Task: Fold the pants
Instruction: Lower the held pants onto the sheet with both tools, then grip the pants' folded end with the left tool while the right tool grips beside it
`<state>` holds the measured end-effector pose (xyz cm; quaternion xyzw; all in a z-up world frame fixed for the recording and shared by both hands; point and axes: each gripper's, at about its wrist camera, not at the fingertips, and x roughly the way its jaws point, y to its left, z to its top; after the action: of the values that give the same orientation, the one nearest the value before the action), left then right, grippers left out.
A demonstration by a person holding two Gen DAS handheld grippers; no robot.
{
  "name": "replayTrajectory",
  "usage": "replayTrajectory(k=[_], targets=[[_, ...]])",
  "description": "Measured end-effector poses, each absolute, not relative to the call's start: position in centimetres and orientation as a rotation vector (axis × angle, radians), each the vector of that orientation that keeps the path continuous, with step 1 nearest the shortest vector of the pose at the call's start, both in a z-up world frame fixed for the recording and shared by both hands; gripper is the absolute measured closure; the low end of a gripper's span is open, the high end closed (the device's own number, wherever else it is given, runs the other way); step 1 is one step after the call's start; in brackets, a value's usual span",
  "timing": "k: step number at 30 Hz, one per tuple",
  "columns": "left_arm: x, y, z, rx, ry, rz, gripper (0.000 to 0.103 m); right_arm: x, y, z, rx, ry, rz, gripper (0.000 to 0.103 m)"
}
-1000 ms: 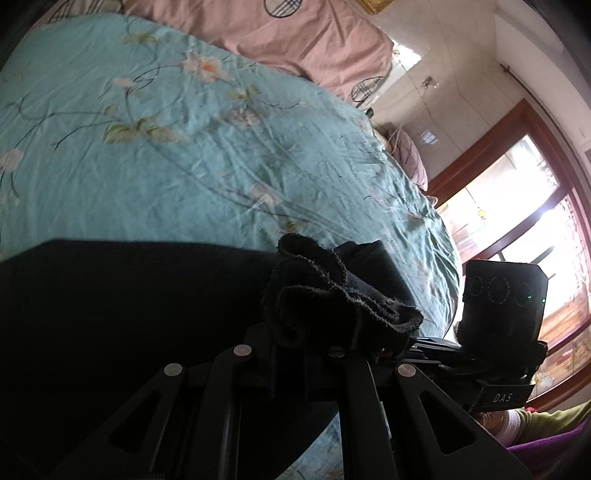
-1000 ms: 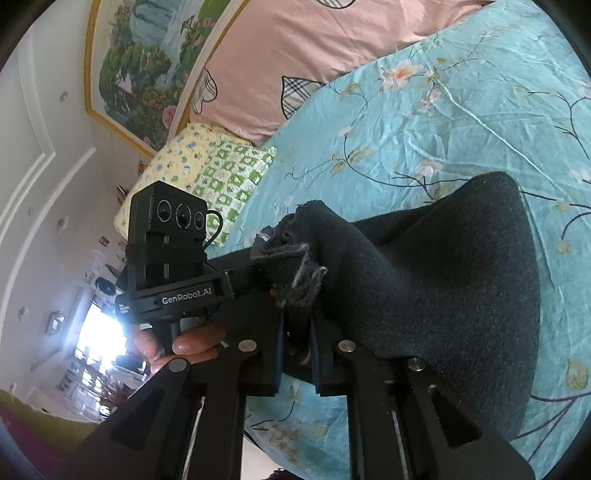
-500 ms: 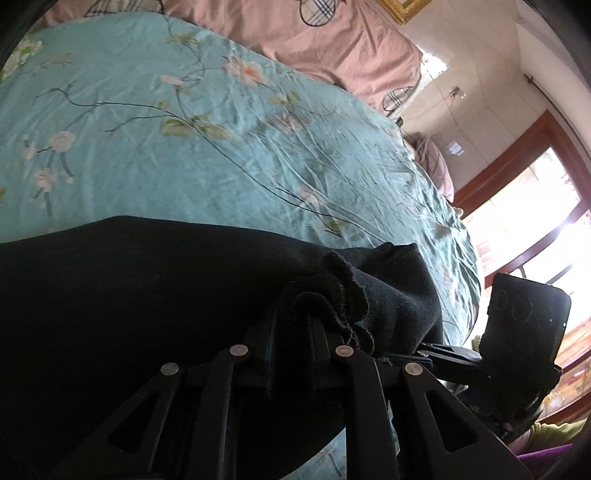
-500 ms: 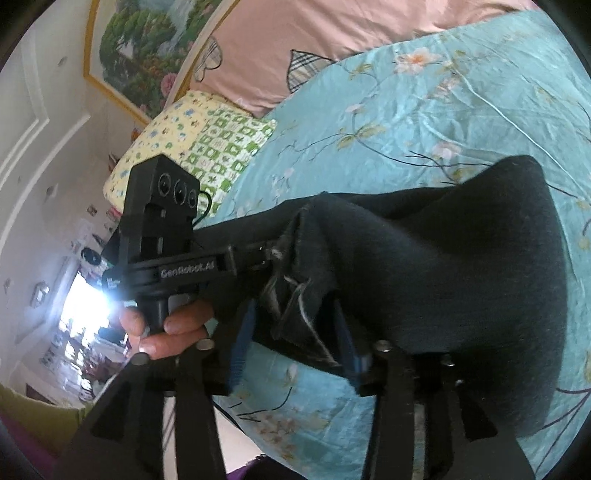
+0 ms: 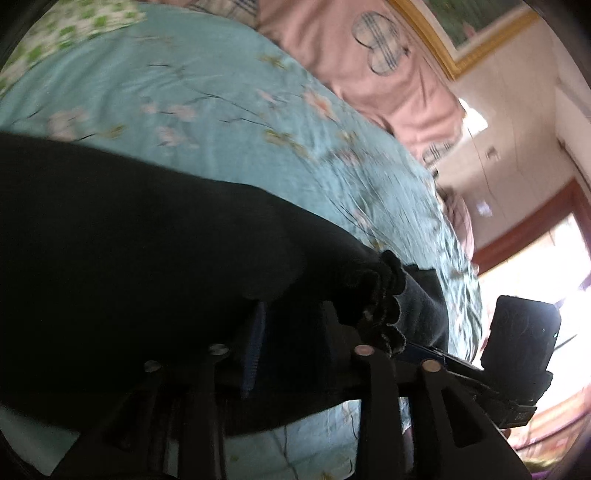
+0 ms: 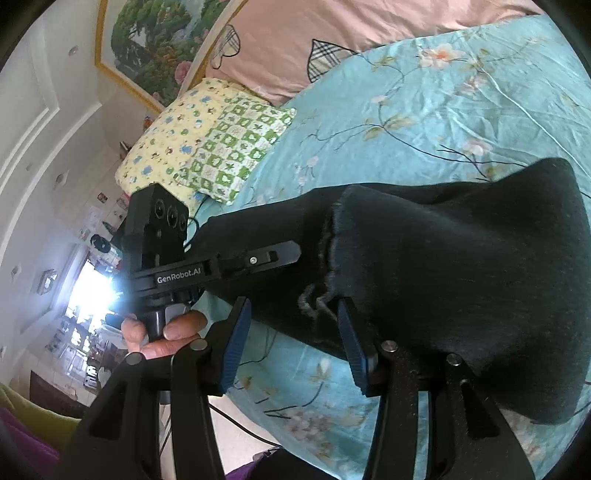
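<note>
The black pants (image 6: 461, 266) lie folded on the teal flowered bedsheet (image 6: 424, 122); they fill the lower left of the left wrist view (image 5: 129, 258). My right gripper (image 6: 291, 332) is open, its blue pads (image 6: 234, 343) wide apart, with the frayed hem lying loose between them. My left gripper (image 5: 291, 332) is open too, a blue pad (image 5: 255, 339) showing beside the fabric, the frilly hem (image 5: 380, 295) draped over its right finger. The left gripper also shows in the right wrist view (image 6: 258, 258), held by a hand, against the pants' left edge.
A pink pillow (image 6: 332, 33) and a yellow and green patterned pillow (image 6: 207, 140) lie at the head of the bed. The bed's edge and the floor are at the lower left (image 6: 236, 424). A bright window with a wooden frame is at the right (image 5: 535, 229).
Both grippers have opened and let go of the pants hem, which now rests on the bed. The left wrist view has swung toward the pillows.
</note>
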<state>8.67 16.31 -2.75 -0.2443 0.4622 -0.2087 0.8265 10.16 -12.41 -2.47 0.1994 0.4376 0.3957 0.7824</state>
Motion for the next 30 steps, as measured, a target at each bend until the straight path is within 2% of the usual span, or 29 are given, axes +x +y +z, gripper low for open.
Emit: replayTrajectory(k=[16,20,30], targets=[[3.2,22.0,-2.2,-0.635,0.923,-0.240,0.063,11.2,-8.4,-1.3,0.392,0.936,0.935,0.053],[2.1,23.1,-1.9,-0.647,0.912,-0.207,0.063,11.6,-7.0,-0.9,0.371,0.925,0.945,0.047],[-0.2,27.4,-0.8,-0.671,0.861,-0.057,0.063,13.4,-3.4,0.3,0.303,0.919,0.994,0.046]])
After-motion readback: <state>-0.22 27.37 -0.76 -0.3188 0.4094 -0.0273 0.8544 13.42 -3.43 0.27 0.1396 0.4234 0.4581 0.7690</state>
